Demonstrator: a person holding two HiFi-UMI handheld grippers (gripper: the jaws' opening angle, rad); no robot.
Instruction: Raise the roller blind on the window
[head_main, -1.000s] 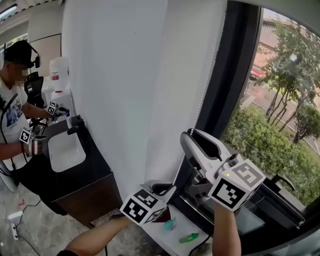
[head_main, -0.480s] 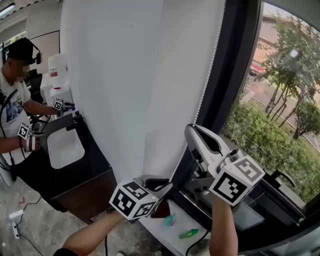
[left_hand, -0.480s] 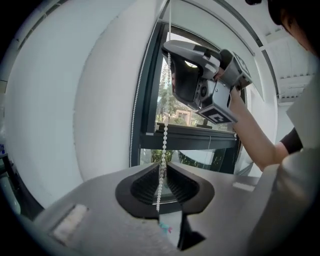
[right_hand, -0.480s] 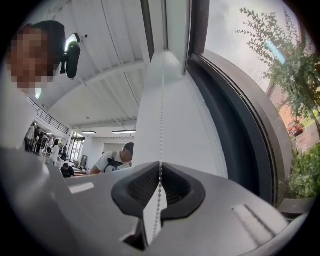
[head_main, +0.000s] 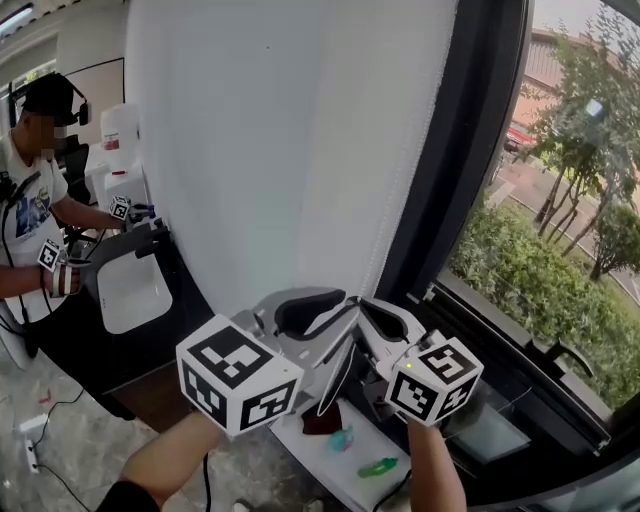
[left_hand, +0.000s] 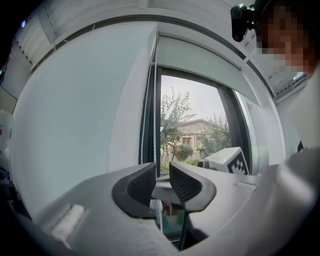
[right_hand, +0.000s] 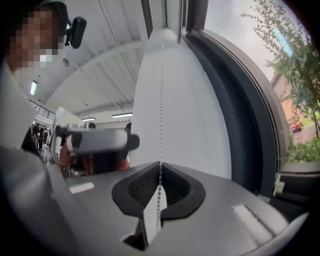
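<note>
My right gripper (right_hand: 160, 172) has just been closing its jaws and now pinches the white beaded pull chain (right_hand: 161, 125). My left gripper (left_hand: 161, 172) has just been opening and stands wide and empty near it, so I'd draw the right straight down along the chain, then set the left on the same strand higher up before releasing, minding the two grippers don't knock. Beyond, the dark window frame (head_main: 470, 150) crowds the chain, the white fabric roller blind (left_hand: 200, 57) seems to cover only the top of the window glass (left_hand: 190, 125), and a person (head_main: 30, 220) at a white sink (head_main: 130, 295) stands well apart on the left
</note>
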